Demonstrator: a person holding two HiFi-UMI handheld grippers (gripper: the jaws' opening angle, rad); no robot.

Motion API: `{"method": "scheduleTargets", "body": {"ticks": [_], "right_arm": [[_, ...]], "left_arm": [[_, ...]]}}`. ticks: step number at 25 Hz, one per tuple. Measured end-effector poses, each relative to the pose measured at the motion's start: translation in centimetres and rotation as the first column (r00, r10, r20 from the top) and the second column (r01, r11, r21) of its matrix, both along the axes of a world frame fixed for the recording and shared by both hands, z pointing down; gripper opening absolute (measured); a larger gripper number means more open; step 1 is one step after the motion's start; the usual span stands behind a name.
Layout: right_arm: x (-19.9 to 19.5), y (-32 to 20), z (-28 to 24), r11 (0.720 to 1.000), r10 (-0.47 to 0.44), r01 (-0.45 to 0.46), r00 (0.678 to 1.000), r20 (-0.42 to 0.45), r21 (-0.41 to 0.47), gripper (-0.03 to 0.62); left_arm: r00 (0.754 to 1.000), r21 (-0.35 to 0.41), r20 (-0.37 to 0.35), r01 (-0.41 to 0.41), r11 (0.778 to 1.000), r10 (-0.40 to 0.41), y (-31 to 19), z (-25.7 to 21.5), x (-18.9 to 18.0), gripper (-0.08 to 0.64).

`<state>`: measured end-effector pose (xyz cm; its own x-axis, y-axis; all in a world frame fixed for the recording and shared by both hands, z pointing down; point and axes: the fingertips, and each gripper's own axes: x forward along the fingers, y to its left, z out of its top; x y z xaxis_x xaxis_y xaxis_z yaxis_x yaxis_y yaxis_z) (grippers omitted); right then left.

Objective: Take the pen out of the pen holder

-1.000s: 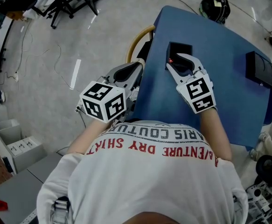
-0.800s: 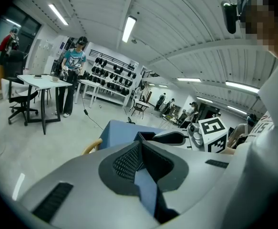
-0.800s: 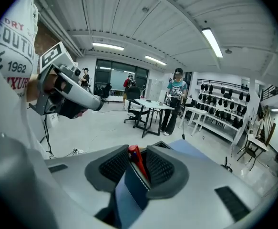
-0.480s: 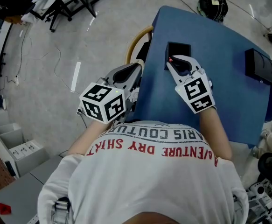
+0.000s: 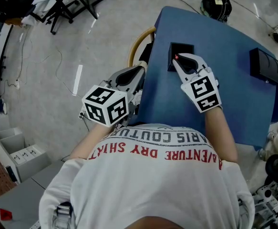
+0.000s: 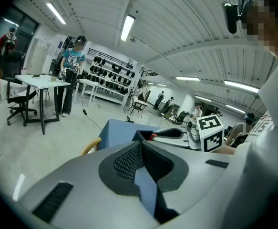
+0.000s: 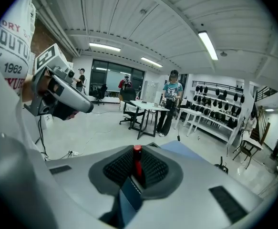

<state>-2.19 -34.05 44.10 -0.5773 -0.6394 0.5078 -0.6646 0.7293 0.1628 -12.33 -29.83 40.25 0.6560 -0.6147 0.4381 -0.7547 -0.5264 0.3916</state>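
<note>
One pen (image 7: 137,160) in closing right gripper (image 5: 179,59) jaws; one pen holder (image 5: 183,46); left gripper (image 6: 141,145) jaws together, empty.

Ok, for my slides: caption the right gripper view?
Right claw closing on the red pen standing between its jaws.

Pen (image 7: 137,157): red.
Holder (image 5: 182,47): black.
Table (image 5: 234,104): blue.
Box (image 5: 265,68), far right on table: black.
Right gripper (image 5: 179,59): pale grey, black bumpy pads, jaws closing on pen.
Left gripper (image 5: 139,69): same pale grey, black pads.
Left cube (image 5: 105,106), right cube (image 5: 204,93): white with black square marks.
Shirt (image 5: 153,185): white, red and dark letters.
Floor (image 5: 57,70): grey.
Curved bar (image 5: 139,39), by left table edge: yellow-tan.
</note>
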Motion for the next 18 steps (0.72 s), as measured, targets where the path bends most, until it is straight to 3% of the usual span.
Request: {"method": "scheduleTargets", "body": {"ticks": [7,18], "right_arm": [[1.0,-0.3,-1.2,0.999,0.032,-0.033,0.999,0.041,0.009,0.055],[2.4,-0.2,-6.5,0.992,0.059,-0.073,0.989,0.139,0.105,0.054]], "left_arm": [[1.0,0.008,-0.011,0.011,1.0,-0.011,0.8,-0.5,0.1,0.038],[0.999,0.029,-0.046,0.03,0.999,-0.029,2.8,-2.4,0.7,0.038]]}}
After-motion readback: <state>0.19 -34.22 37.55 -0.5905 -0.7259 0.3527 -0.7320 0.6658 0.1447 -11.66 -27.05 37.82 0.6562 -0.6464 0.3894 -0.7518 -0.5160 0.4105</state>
